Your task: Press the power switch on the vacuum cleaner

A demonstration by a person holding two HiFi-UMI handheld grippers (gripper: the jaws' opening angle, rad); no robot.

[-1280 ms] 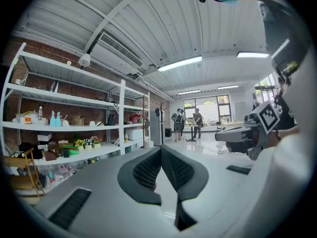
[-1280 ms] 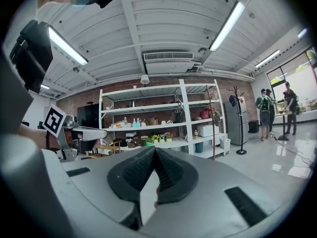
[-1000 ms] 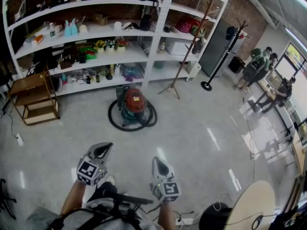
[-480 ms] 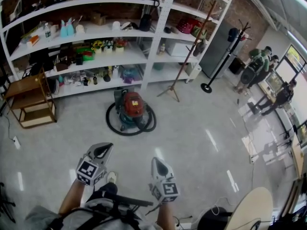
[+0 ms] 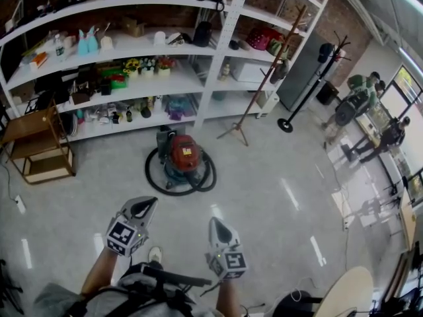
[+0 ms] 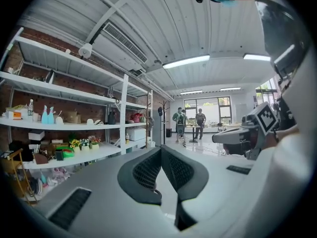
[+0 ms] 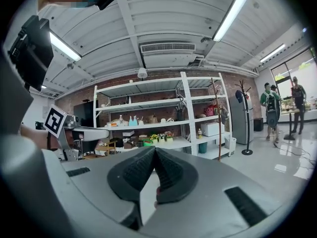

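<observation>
The vacuum cleaner [image 5: 183, 158] stands on the floor in front of the shelves, with a red top, a teal body and a black hose coiled round it. Both grippers are held low and near my body, well short of it. My left gripper [image 5: 143, 206] and my right gripper [image 5: 219, 225] point toward it in the head view. The left gripper view shows the jaws [image 6: 161, 150] closed tip to tip with nothing between them, and so does the right gripper view [image 7: 154, 151]. Both gripper views look up at shelves and ceiling, and the vacuum is not in them.
White shelving [image 5: 198, 71] full of small items runs behind the vacuum. A wooden rack [image 5: 36, 144] stands at the left, a wooden tripod stand [image 5: 254, 91] and a black coat stand [image 5: 307, 78] at the right. People [image 5: 360, 111] stand far right. A round table [image 5: 350, 292] is near right.
The vacuum cleaner has slid lower in the head view and looks a little nearer. Both grippers keep the same pose and stay shut.
</observation>
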